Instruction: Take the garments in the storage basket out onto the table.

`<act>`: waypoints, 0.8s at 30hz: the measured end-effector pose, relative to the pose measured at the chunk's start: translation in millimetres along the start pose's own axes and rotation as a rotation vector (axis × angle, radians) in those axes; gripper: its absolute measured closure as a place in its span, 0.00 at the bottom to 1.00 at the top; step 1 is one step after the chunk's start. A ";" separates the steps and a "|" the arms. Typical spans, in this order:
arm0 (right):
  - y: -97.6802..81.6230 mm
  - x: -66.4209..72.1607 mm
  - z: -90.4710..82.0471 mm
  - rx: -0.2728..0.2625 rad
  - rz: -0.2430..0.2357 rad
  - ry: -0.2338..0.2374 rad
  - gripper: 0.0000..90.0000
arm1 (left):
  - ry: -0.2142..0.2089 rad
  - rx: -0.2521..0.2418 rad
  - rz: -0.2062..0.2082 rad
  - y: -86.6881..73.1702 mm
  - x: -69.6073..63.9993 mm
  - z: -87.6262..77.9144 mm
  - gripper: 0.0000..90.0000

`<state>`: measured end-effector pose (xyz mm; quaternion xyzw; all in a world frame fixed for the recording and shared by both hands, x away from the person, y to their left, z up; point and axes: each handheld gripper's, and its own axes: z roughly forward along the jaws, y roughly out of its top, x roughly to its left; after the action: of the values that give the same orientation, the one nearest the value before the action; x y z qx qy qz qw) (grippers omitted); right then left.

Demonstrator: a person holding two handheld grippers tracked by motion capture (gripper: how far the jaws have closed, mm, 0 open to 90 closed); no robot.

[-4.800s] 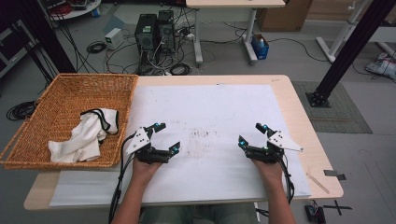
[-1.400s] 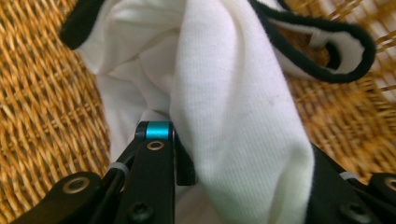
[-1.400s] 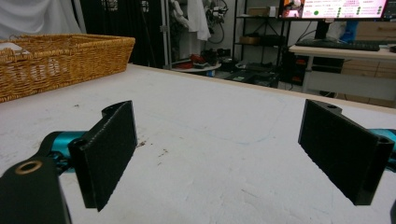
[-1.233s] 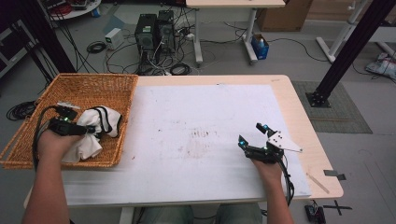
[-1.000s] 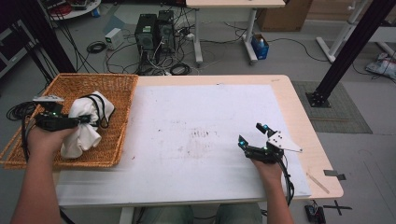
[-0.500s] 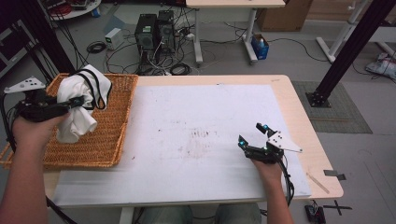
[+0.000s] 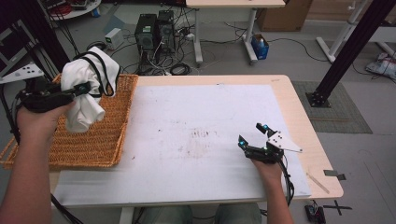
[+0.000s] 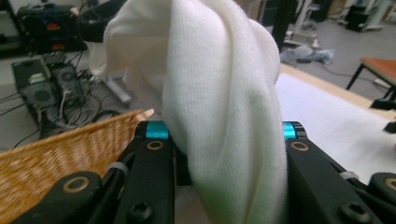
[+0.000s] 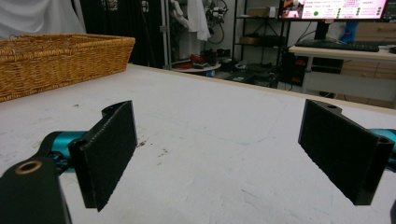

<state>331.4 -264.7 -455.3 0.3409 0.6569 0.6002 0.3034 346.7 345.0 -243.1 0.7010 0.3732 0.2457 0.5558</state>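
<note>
Closest to me, the person's right hand rests on the white sheet (image 7: pixel 196 140) that covers the desk (image 7: pixel 299 112), and the right gripper (image 7: pixel 252 136) it holds has not budged since a few seconds ago; its jaws stand wide apart with nothing between them, which the right gripper view shows plainly, bare sheet lying in the gap. Further off to the left, the left gripper (image 7: pixel 83 88) has changed a good deal: it used to sit on the sheet beside the other one, then went down into the wicker basket (image 7: pixel 93 140), and now it is lifted clear above the basket's near-left part. Its jaws are clamped on a white cloth (image 7: pixel 86 93) with a black strap (image 7: pixel 105 70) looping over the top (the left gripper view has the bunched fabric pinched between the two black jaws). The cloth, which earlier lay crumpled in the basket, hangs in the air from the jaws, its lower end dangling over the wicker.
</note>
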 end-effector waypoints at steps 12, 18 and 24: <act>-0.1 0.1 0.0 -0.002 -0.001 -0.003 0.13 | -0.154 -0.046 0.066 30.5 -67.4 59.8 0.77; -0.1 0.5 -0.3 -0.002 0.003 -0.004 0.13 | -0.209 -0.035 0.073 28.8 -94.3 96.8 0.77; -0.1 -0.4 -0.2 -0.002 0.001 0.000 0.13 | -0.245 -0.021 0.072 21.5 -113.5 128.0 0.77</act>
<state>331.5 -265.1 -455.4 0.3407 0.6560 0.6011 0.3037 381.1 176.1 -247.9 0.7328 0.2746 0.1817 0.5954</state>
